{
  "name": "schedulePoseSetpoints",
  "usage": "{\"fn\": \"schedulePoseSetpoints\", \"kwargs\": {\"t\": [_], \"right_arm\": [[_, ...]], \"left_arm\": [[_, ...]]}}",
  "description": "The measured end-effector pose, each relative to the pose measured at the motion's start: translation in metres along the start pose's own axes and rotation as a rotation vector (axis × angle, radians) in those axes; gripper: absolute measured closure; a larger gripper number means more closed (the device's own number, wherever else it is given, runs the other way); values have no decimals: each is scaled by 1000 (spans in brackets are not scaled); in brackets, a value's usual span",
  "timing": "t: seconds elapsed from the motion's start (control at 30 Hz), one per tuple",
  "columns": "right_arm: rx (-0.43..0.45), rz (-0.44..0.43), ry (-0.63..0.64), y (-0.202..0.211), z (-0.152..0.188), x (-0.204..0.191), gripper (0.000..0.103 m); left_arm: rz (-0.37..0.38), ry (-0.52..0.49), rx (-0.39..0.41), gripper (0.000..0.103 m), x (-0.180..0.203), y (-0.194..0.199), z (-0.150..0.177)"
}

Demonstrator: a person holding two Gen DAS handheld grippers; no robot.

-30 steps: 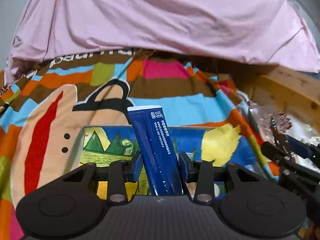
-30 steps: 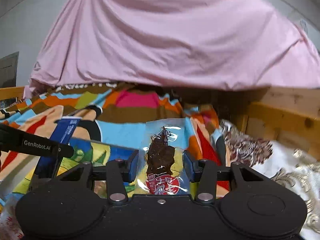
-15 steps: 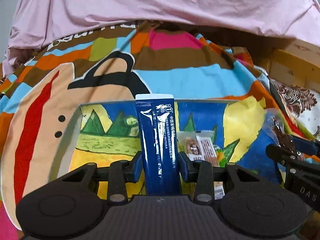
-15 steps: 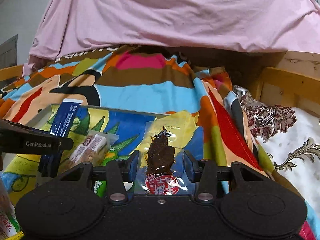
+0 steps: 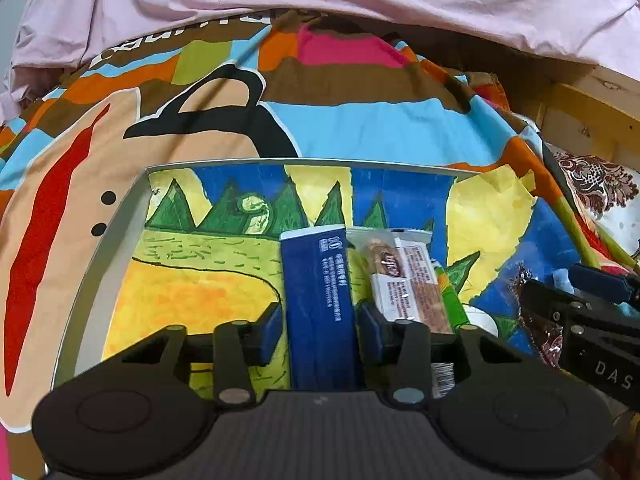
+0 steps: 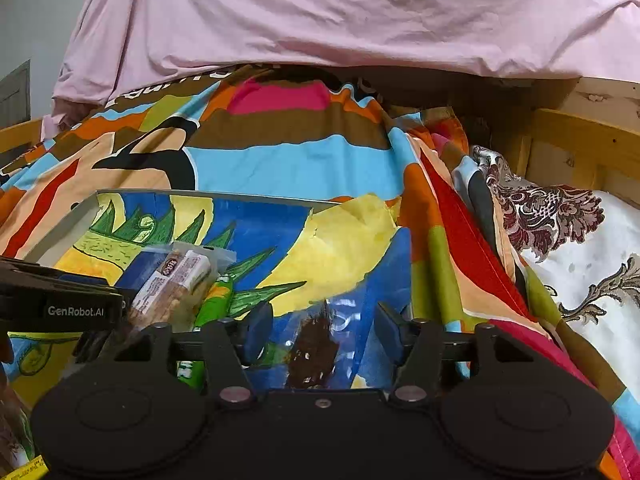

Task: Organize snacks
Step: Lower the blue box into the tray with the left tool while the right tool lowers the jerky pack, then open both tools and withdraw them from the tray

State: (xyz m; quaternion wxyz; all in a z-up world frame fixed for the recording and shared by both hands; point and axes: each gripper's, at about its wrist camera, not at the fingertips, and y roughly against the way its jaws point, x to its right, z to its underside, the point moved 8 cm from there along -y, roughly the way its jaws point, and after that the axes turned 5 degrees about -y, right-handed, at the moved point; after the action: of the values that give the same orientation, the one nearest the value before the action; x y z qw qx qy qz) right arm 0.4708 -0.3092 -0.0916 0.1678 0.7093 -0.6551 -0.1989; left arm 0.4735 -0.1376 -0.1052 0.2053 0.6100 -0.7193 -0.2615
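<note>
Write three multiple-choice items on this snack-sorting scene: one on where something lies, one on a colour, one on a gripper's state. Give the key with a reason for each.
1. Where does the clear-wrapped snack bar lie?
A. In the painted tray, right of the blue packet
B. On the pink sheet
C. On the wooden frame

2. What colour is the long packet between the left gripper's fingers?
A. Red
B. Dark blue
C. White

3. How does the right gripper stand around the clear packet of dark snack?
A. Clamped tight on it
B. Open, pads clear of it
C. Far away from it

Key: 1 A, the bar rests on the tray's painted floor beside the blue packet. 2 B, its wrapper is dark blue with white print. 3 B, the jaws have just been opening and gaps show on both sides of the packet.
</note>
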Motion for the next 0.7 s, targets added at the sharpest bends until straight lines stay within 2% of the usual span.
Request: {"fn": "schedulePoseSetpoints", "kwargs": {"t": [0.1,0.2,0.4,0.53,0.7], "right_arm": [[13,0,6,3,-2,-1,35],[41,-2,9,11,-7,-3,23],[124,-13,4,45,-26,-6,5],[193,-16,-5,76,-43,-8,1],[280,29,61,121,-59,-15,1]], "left_arm": [[-4,24,3,34,-3,4,0],[-11,50,26,21,-8,14,-4],[-4,79,136,1,-17,55,-19],[-11,95,191,1,-24,86,-29],[-27,157,241,1,-39,130,-31]]}}
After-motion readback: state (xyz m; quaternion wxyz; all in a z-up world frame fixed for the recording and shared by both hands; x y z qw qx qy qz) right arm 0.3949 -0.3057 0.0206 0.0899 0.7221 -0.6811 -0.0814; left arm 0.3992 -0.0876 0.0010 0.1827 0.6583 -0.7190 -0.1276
